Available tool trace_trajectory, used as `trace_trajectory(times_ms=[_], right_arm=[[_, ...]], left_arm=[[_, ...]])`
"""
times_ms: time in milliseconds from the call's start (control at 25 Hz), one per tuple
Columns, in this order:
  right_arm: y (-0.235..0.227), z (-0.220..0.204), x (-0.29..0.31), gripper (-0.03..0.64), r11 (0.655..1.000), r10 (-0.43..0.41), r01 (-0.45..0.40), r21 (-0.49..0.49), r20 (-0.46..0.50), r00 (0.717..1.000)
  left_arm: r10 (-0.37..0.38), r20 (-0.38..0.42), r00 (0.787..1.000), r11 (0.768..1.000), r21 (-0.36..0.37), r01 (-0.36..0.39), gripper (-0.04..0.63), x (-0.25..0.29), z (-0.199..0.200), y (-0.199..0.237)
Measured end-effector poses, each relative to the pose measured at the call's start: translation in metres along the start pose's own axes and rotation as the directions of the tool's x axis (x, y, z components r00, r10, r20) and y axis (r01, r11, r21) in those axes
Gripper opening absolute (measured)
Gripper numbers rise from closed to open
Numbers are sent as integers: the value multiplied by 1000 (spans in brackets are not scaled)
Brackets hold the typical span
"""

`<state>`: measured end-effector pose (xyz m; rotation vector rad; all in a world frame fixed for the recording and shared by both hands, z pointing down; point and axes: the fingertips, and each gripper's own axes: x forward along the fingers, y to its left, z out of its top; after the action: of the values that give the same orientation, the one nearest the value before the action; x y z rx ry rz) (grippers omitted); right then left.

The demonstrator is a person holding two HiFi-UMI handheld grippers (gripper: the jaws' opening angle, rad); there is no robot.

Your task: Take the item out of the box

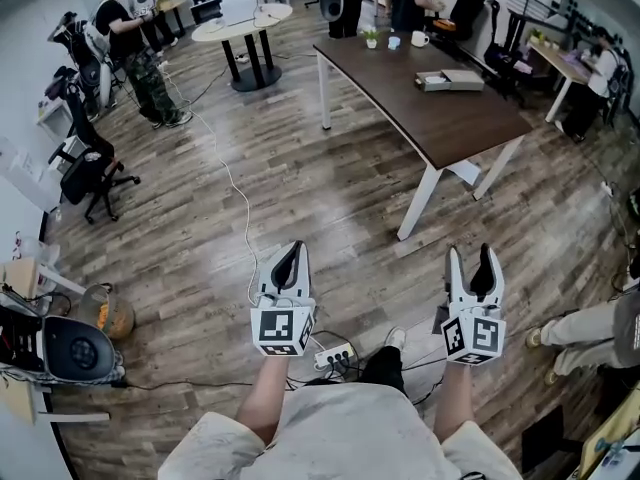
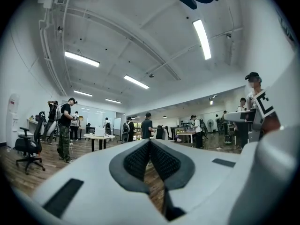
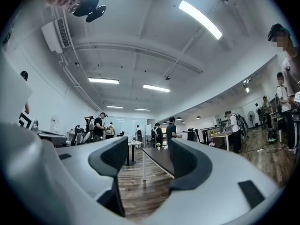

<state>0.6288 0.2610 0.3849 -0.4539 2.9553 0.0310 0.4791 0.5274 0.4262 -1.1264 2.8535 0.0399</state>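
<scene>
wood floor is seen all over a big work room. far on the left a black chair is parked, and a person is seen standing further back. a round white table is set a bit more to the right. low in the head view the left gripper is held out level over the floor. its jaws are pressed together at the tips, and nothing is caught between them. further right a long dark table is placed, and a flat box is laid on it. this is judged to be the box for the task. it is well apart from both grippers, and the item inside it cannot be seen from here. last on the right, the right gripper is held out. its jaws are spread wide, and only air and the far table are seen between them.

nothing is taken out yet, so the step in hand is judged to be getting to the box. to do it well, both grippers should be carried up close to the dark table first. the left jaws should be opened so the box can be held steady. the open right jaws should be lowered slowly around the item, closed softly, and lifted straight up.
</scene>
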Motion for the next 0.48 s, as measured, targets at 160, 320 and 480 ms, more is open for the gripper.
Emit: trace_trajectory(times_ms=[160, 320, 480], right_arm=[[15, 1, 8, 281, 1000, 23, -23, -15, -2, 1000], [24, -1, 14, 290, 999, 34, -34, -17, -6, 999], [28, -5, 18, 290, 999, 35, -35, -23, -20, 999]], left_arm=[[10, -1, 1000, 1000, -5, -10, 2, -1, 0, 13], [6, -10, 1000, 1000, -11, -6, 2, 0, -3, 19], [-1, -18, 1000, 1000, -19, 0, 2, 4, -10, 22]])
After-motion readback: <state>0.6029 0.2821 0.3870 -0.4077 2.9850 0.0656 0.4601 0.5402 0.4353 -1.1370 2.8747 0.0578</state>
